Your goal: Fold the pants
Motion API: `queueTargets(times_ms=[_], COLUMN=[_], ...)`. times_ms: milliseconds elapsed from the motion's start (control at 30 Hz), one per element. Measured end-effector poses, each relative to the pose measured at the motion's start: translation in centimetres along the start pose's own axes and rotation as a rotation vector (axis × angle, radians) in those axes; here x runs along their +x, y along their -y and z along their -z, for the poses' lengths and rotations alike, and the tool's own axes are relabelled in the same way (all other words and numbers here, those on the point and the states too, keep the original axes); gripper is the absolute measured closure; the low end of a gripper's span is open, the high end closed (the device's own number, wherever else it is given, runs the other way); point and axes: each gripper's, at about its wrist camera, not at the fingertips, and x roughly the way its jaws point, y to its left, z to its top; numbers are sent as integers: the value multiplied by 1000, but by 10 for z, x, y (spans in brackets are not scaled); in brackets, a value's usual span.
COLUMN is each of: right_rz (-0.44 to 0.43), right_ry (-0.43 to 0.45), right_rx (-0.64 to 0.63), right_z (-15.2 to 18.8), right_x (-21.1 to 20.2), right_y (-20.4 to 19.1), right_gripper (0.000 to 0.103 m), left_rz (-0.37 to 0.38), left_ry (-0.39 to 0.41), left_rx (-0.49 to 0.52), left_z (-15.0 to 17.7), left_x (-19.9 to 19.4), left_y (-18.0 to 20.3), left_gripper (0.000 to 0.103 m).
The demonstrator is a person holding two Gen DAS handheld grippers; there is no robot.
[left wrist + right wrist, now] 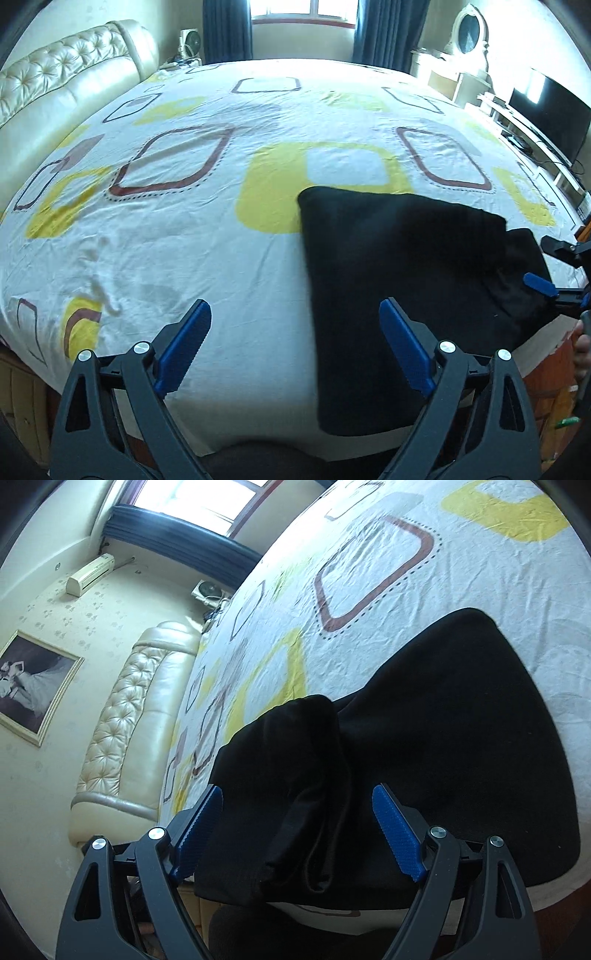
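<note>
The left gripper [295, 343] hangs over the patterned bedsheet [184, 236], jaws wide apart and empty. The black pants [399, 273], folded, lie just to its right, under its right finger. The right gripper [297, 834] also stands spread, unclamped, with a bunched fold of the pants between its fingers.

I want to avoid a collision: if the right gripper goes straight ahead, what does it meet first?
Most likely the black pants: a bunched fold lies directly ahead between the open fingers of the right gripper. Depth is unclear.
</note>
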Motion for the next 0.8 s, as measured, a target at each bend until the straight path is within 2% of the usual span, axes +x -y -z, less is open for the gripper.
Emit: queueTargets(times_ms=[133,233,367,400,433,533,600,700,800], right_rz=[-29,-49,-45,-41,-34,27,35,-1,-23], right_ry=[-59,-92,-142,-154,-169,-196,-195,-189,-174], right_rx=[46,56,-12,-21,-28,-62,-54,-20,-24], right_z=[-3,-1,5,7,8,11,12,11,11], right_x=[17,28,41,46,51,65,66,63,59], right_y=[8,10,-5,-8,-10,-11,-9,-4,-9], right_gripper=[21,21,22,29,46,66,74,86,88], left_rz=[-39,-54,-74,-76,-74,-66,-56,-49,-54], left_ry=[15,18,19,25,25,13,3,-8,-12], left_rx=[-47,-18,28,31,31,13,-7,-30,-34], left_z=[6,6,9,9,9,9,10,9,9], left_x=[7,11,17,18,18,19,21,24,25], left_y=[-20,-16,-7,-7,-7,-9,-11,-15,-16], left_gripper=[11,11,11,11,11,11,11,11,11])
